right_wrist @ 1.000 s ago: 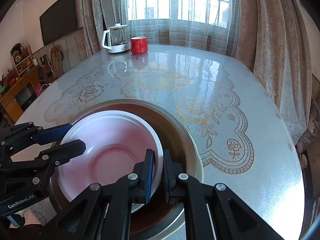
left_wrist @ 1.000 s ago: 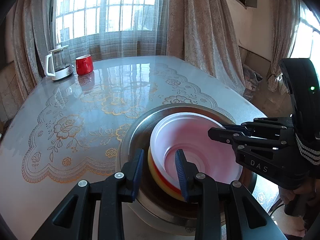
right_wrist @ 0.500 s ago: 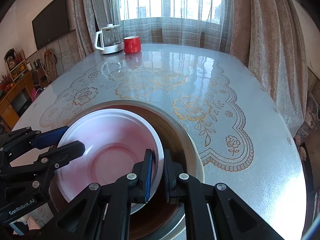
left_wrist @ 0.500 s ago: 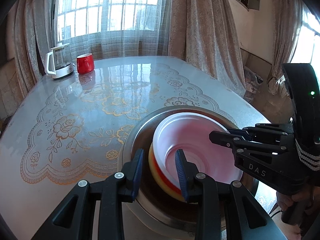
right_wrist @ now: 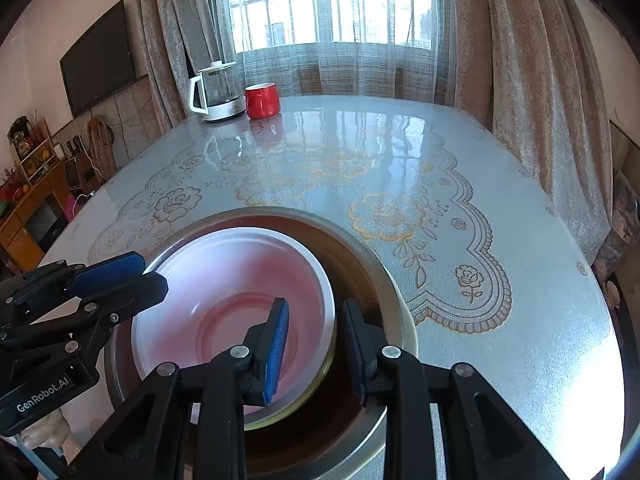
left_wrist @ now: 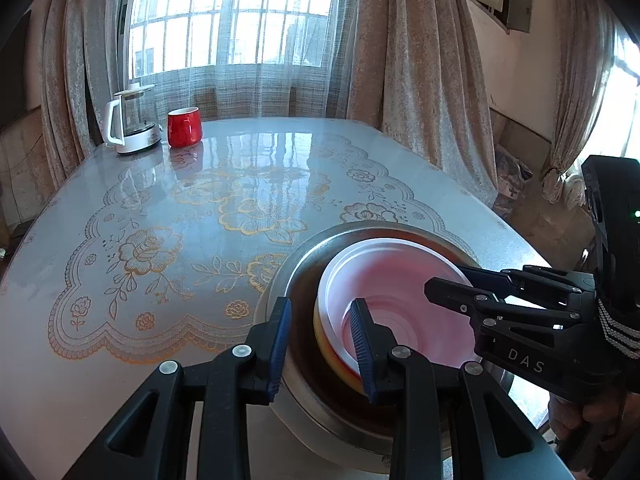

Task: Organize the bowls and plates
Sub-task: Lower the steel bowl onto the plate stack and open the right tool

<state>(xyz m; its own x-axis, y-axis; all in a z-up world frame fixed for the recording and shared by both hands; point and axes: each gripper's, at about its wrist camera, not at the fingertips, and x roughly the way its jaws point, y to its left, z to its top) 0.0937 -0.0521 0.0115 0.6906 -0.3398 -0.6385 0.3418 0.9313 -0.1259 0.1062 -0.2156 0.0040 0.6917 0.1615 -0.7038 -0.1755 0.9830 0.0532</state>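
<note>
I have a wide round stainless-steel basin (left_wrist: 304,256) sitting near the front edge of the glossy grey desk (left_wrist: 200,208) with its gold floral lace pattern, and inside it is a nested stack of shallow bowls: a white plastic bowl with a pink-tinted inside (right_wrist: 224,292) on top, and under it I can see a red rim and a yellow rim (left_wrist: 324,344) peeking out on the left side of the stack. My left tool (left_wrist: 320,340) has its jaws partly apart, straddling the near-left edge of the stack, one blue pad outside over the basin wall and the other inside the white bowl; there is a gap on both sides, so I do not see it pinching anything. My right tool (right_wrist: 314,350) has just been opening; its jaws now stand a little way apart with the right-hand rim of the white bowl between them, and the pads are clear of the rim. At the far end of the desk stand a glass kettle with a white handle and base (right_wrist: 218,92) and, just beside it, a red ceramic mug (right_wrist: 262,100), both well apart from the basin.
</note>
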